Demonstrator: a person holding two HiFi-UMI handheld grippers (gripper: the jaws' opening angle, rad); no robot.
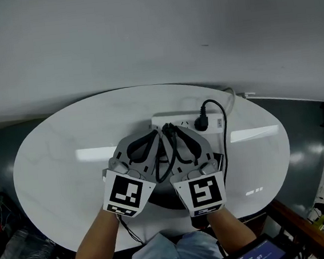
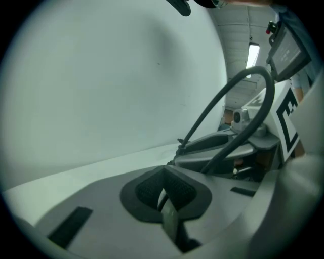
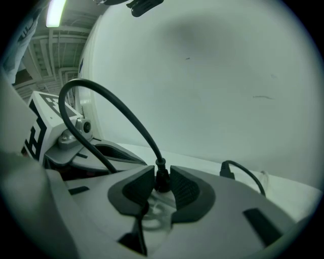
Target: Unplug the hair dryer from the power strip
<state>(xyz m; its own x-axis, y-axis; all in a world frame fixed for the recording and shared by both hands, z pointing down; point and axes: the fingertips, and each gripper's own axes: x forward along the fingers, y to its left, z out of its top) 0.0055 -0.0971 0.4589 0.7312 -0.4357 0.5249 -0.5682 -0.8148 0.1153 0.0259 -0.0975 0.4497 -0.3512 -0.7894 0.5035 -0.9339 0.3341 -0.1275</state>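
A white power strip (image 1: 175, 119) lies at the far middle of the round white table (image 1: 61, 159). In the right gripper view my right gripper (image 3: 162, 188) is shut on a small black plug (image 3: 162, 178), both pads against its sides. The plug's black cable (image 3: 116, 109) arcs up and away to the left. My left gripper (image 2: 163, 188) is close beside it on the left, its pads together with nothing seen between them. In the head view both grippers (image 1: 158, 135) (image 1: 170, 131) point at the strip's near edge, tips almost touching. The hair dryer itself is not clearly visible.
A second black plug (image 1: 201, 122) sits in the strip's right end, and its cable (image 1: 227, 142) runs down the right side behind my right gripper. A dark shape (image 1: 169, 195) lies under the grippers, mostly hidden. Floor clutter (image 1: 20, 256) lies off the table's left front.
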